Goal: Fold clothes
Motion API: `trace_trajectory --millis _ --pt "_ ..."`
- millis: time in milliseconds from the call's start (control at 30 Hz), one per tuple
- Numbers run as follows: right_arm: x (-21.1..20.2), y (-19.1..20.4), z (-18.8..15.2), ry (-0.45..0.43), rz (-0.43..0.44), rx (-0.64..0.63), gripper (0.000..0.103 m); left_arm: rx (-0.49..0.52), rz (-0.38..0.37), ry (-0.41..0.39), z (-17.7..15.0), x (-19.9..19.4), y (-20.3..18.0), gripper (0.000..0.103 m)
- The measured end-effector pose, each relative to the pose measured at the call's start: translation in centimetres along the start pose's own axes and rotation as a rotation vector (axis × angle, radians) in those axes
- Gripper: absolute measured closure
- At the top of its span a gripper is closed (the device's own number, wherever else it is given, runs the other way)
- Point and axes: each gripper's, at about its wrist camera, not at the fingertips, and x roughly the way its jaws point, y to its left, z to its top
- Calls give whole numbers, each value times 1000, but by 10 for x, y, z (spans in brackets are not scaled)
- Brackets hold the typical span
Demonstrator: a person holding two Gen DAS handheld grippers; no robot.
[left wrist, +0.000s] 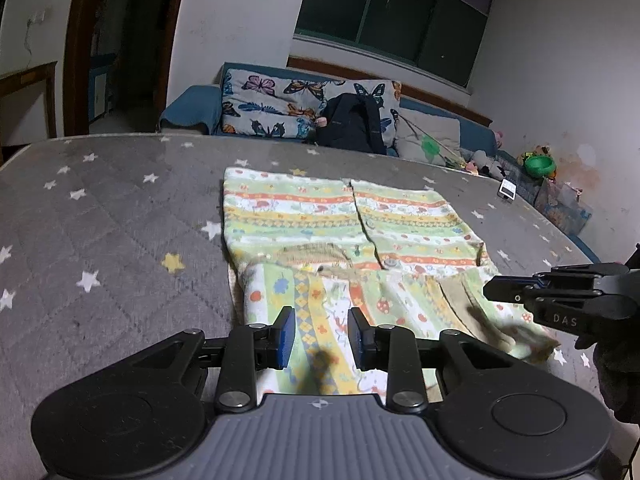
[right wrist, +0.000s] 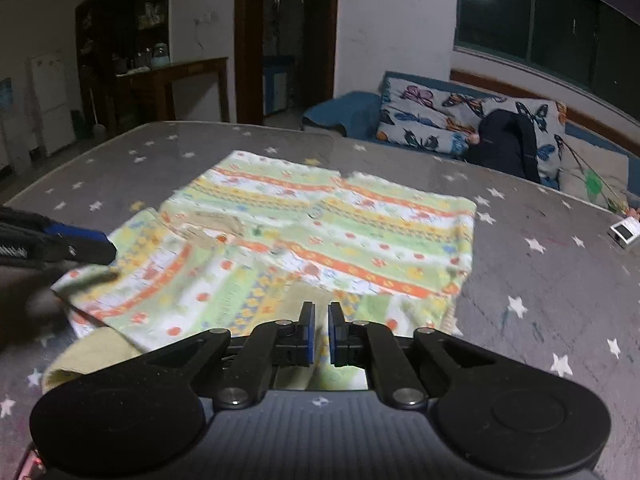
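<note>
A child's garment (left wrist: 352, 248) with green, yellow and orange patterned stripes lies on the grey star-print mattress (left wrist: 112, 216), its near part folded over onto the rest. My left gripper (left wrist: 322, 334) is open above the folded near edge, holding nothing. My right gripper (left wrist: 504, 292) enters from the right over the garment's right corner. In the right wrist view the garment (right wrist: 320, 232) spreads ahead, and my right gripper (right wrist: 321, 330) hovers over its near edge with a narrow gap between the fingers and nothing between them. The left gripper (right wrist: 96, 246) shows at the left edge.
A blue sofa (left wrist: 192, 108) with butterfly cushions (left wrist: 272, 104) and a black backpack (left wrist: 352, 124) stands behind the mattress. A small white device (right wrist: 624, 232) lies at the mattress's far right. Toys and a green bowl (left wrist: 540, 164) sit at the right wall.
</note>
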Motion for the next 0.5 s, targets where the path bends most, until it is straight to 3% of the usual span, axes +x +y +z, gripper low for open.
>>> trace_trajectory --millis 200,333,500 --pt "-4 -2 8 -45 51 30 84 22 -26 1 8 16 -11 72" --pt "11 7 5 -12 113 32 83 32 -17 44 2 33 -12 72" --pt "25 10 -8 34 118 7 82 30 1 58 -8 38 -4 73"
